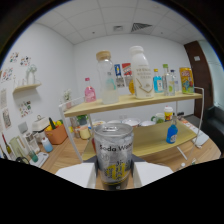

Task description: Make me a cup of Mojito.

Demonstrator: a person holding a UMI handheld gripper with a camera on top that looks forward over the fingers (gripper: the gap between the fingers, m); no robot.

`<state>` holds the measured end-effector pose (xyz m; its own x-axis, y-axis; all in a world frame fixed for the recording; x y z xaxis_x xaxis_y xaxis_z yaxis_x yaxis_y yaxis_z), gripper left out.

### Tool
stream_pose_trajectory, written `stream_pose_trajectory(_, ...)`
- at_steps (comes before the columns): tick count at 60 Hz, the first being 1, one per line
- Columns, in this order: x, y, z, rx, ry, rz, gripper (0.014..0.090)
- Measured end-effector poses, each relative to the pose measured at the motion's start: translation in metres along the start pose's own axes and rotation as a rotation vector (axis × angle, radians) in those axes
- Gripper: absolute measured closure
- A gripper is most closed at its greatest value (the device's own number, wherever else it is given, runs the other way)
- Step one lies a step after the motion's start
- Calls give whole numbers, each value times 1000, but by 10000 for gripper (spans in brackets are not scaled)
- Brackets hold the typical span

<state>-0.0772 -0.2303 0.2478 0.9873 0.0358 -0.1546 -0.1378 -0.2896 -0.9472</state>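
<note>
Silver aluminium soda water can [113, 155], cylindrical and glossy, stands upright between the fingers; their grip cannot be told.

A white bottle [140, 71] stands on the wooden shelf's [150, 101] top tier.

The soda can [113, 155] is silver with black lettering and a yellow patch low on its label. On the pale wooden shelf [150, 101], a white bottle [140, 73] stands beside a clear jar [107, 77] with a tan lid; toward its right end stands a yellow can [186, 80]. On the lower board stands a blue spray bottle [172, 132]. An orange pot [56, 134] sits left.
</note>
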Motion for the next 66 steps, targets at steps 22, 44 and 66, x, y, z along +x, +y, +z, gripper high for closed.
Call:
stream_pose_trajectory(22, 32, 30, 20, 6, -122, 713, 541)
stream_pose_trajectory(44, 48, 10, 23, 50, -335, 1557, 544)
stream_pose_trajectory(66, 66, -15, 23, 111, -457, 2026, 542)
